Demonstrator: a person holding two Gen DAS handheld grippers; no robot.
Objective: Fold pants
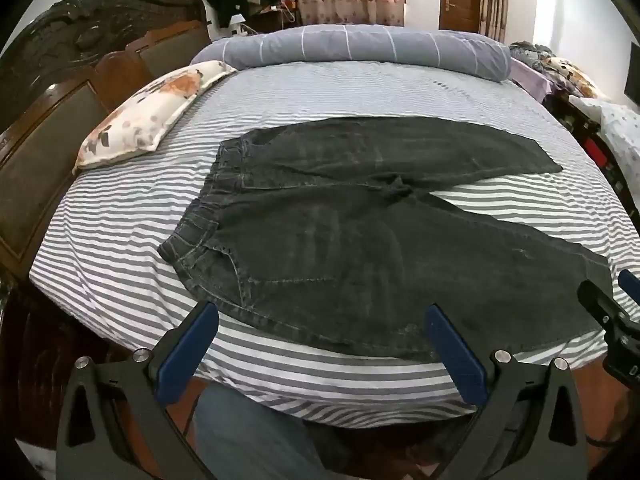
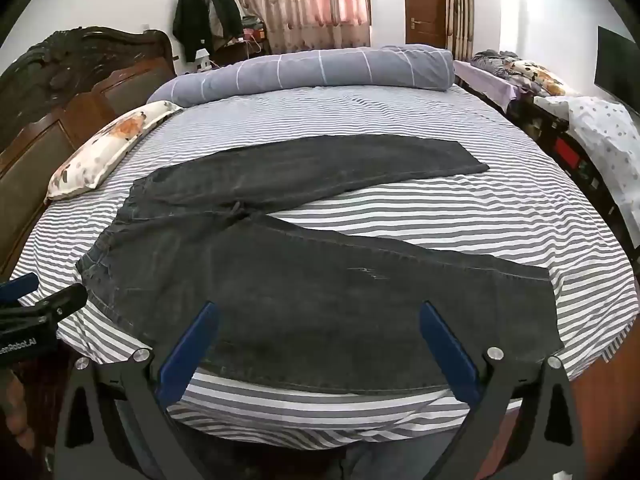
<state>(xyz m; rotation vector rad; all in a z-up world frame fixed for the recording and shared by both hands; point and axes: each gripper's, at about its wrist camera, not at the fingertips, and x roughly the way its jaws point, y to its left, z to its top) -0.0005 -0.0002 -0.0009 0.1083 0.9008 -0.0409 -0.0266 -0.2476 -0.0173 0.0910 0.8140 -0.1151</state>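
Hovering hand-held grippers [image 1: 320,312] [image 2: 318,312], angled downward, spread

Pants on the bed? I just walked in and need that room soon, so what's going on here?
A person is about to fold the dark pants, which lie spread flat on the striped bed sheet, legs apart in a V, waistband toward the headboard. They hold a tool in each hand: the left tool and the right tool both hover open over the near leg. Nothing is gripped or folded yet.

Both wrist views angled down from bedside, sharing pants [image 1: 340,236].
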